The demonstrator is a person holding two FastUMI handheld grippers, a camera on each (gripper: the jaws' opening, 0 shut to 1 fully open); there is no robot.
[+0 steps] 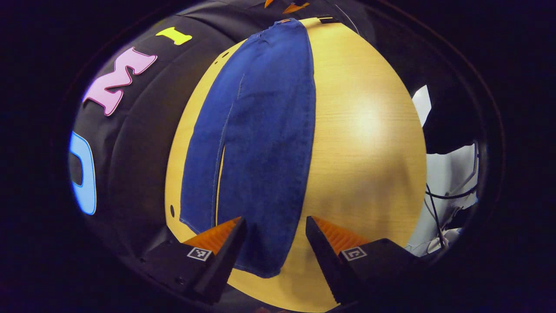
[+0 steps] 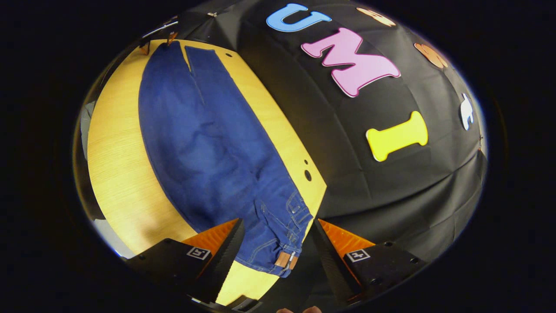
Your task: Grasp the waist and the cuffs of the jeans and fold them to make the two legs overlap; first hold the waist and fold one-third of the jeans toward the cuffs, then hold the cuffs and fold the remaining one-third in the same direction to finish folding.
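I'm in a recording booth, more lab/studio than home. Black cloth wall (image 2: 391, 182) hangs creased right behind the light wood-grain table (image 1: 360, 143), which has small round holes near its back edge, like a desk w/ cable ports. Off the table's far side, in my left gripper view, loose black cables (image 1: 447, 195) trail over white surfaces (image 1: 447, 169). Lighting's artificial, w/ glare on the tabletop.

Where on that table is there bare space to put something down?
The widest bare wood of the table lies between the jeans and the edge away from the cloth wall. Toward the wall, only a narrow strip stays free.
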